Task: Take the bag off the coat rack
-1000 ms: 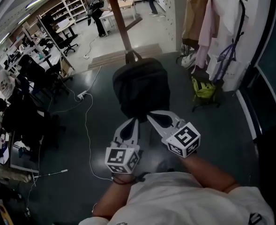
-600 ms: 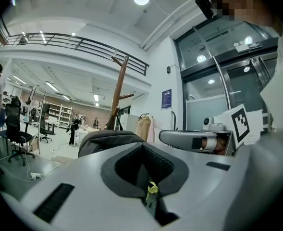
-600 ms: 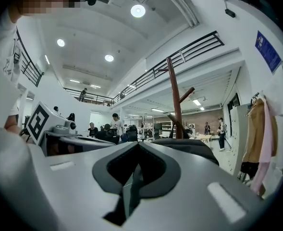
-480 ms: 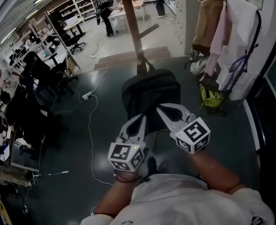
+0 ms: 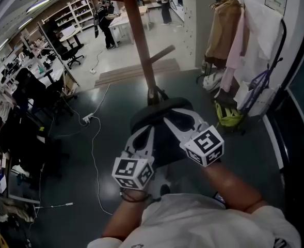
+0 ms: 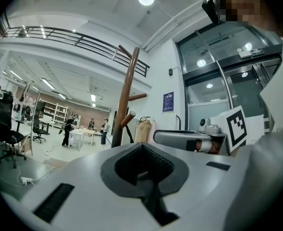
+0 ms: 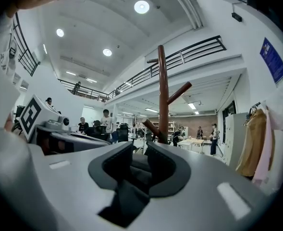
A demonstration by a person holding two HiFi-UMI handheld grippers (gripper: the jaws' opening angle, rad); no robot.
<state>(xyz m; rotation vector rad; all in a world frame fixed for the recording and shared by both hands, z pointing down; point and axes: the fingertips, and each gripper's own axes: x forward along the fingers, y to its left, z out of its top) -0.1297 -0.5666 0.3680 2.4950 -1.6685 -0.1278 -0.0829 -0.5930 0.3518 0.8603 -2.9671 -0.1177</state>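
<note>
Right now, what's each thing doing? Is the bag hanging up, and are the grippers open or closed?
bag: hanging on the coat rack, not taken off yet.
coat rack: standing upright, holding the bag.
left gripper: shut, nothing between its jaws.
right gripper: jaws slightly apart, gripping nothing I can make out.
coats: hanging by the wall on the right.

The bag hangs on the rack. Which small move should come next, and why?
Probably reach the right gripper forward to the handle, which loops over a peg of the rack. The bag hangs from it, and neither gripper seems to hold anything: the left gripper has its jaws together, the right's are slightly apart.
</note>
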